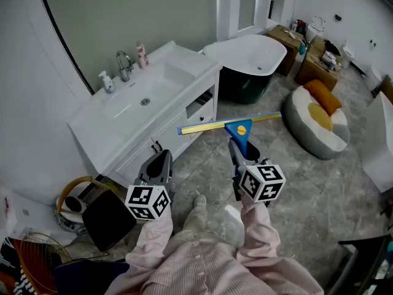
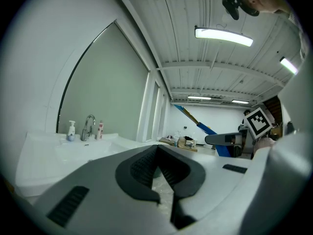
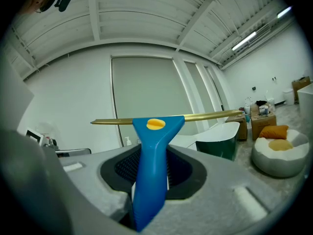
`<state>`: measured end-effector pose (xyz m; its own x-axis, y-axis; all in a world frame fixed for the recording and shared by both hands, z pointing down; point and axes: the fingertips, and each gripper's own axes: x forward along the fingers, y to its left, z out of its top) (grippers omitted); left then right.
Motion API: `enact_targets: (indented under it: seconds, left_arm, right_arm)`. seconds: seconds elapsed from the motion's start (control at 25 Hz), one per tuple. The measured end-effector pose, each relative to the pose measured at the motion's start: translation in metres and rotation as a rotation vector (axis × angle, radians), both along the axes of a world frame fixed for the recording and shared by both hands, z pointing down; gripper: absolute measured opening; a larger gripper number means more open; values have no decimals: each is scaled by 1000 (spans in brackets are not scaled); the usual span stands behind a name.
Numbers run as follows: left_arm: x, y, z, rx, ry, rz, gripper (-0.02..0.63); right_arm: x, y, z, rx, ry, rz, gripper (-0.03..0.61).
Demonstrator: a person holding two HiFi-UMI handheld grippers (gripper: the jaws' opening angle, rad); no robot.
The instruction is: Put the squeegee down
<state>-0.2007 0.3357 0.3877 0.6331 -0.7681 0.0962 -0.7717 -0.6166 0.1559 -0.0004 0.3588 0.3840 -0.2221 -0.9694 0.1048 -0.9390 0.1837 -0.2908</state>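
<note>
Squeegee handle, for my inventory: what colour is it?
Blue handle, yellow button; best in the right gripper view.

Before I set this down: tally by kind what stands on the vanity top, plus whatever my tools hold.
Bottles: 2, a pump bottle and a pink bottle
Tap: 1
Squeegee: 1
Total: 4

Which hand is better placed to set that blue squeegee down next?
Right: the right gripper is closed on the squeegee's blue handle, while the left gripper is shut and holds nothing.
</note>
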Motion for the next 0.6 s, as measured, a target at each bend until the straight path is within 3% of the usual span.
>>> enact_targets:
  seconds: [0.6]
  left_arm:
    - [51, -139, 13, -14, 13, 32, 2]
  right_arm:
    - [38, -132, 20, -46, -6, -22, 120]
